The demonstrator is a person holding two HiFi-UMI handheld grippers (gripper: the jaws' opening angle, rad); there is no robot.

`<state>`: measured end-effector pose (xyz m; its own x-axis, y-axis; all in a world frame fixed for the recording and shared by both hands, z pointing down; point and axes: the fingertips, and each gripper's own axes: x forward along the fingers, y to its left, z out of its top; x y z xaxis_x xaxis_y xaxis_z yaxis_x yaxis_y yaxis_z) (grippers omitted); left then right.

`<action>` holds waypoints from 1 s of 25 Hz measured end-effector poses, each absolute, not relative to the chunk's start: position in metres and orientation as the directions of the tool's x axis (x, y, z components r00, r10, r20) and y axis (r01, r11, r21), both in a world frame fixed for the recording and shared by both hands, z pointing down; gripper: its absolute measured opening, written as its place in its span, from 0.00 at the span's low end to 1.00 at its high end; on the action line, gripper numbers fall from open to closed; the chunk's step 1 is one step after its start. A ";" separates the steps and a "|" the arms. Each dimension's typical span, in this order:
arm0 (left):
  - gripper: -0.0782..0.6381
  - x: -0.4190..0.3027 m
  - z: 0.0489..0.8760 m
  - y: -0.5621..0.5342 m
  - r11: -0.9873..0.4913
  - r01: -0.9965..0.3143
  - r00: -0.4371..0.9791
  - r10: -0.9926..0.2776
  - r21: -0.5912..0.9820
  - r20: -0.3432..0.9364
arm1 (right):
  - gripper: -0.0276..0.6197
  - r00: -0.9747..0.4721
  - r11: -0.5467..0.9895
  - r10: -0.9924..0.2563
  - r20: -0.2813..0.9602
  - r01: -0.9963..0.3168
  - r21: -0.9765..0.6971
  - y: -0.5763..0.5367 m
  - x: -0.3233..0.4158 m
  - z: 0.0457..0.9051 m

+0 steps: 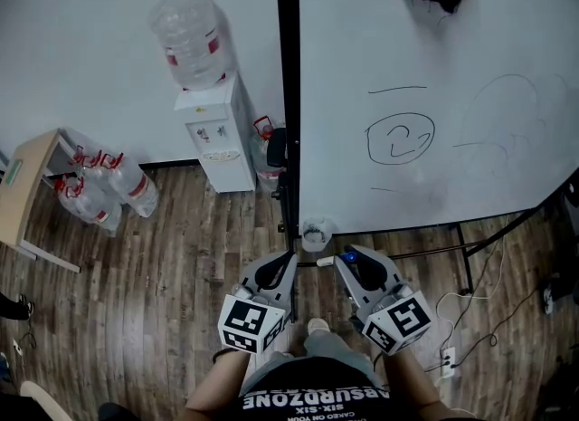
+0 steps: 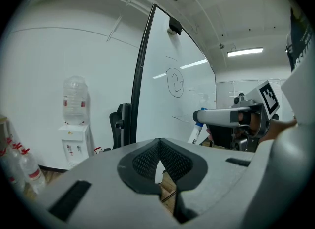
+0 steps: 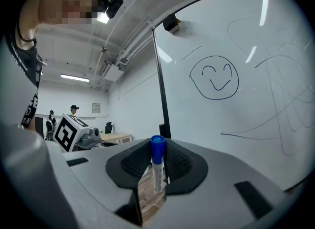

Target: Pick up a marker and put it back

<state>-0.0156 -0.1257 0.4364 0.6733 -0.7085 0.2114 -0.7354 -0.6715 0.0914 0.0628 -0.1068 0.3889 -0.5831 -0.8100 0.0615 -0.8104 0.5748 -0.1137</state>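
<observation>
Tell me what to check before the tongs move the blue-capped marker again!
1. White marker with blue cap pinched in the right tongs: ok.
2. Cap on the marker: ok.
3. Left tongs shut with nothing in them: ok.
4. Large white whiteboard in front of the right tongs: ok.
5. Place where the marker goes back in sight: cannot tell.
</observation>
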 end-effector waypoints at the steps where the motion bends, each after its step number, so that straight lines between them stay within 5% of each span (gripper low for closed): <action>1: 0.12 -0.015 0.437 -0.124 -0.672 -0.735 0.674 -0.707 0.092 0.213 | 0.17 -0.582 0.573 -0.811 0.063 -0.811 -0.117 -0.105 0.063 0.390; 25: 0.12 -0.016 0.442 -0.089 -0.680 -0.727 0.682 -0.699 0.096 0.215 | 0.17 -0.585 0.574 -0.806 0.085 -0.809 -0.129 -0.062 0.058 0.399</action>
<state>-0.0159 -0.0892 0.4422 0.6820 -0.6989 0.2154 -0.7270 -0.6799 0.0960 0.0578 -0.0620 0.3990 -0.5854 -0.8063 0.0848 -0.8088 0.5737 -0.1288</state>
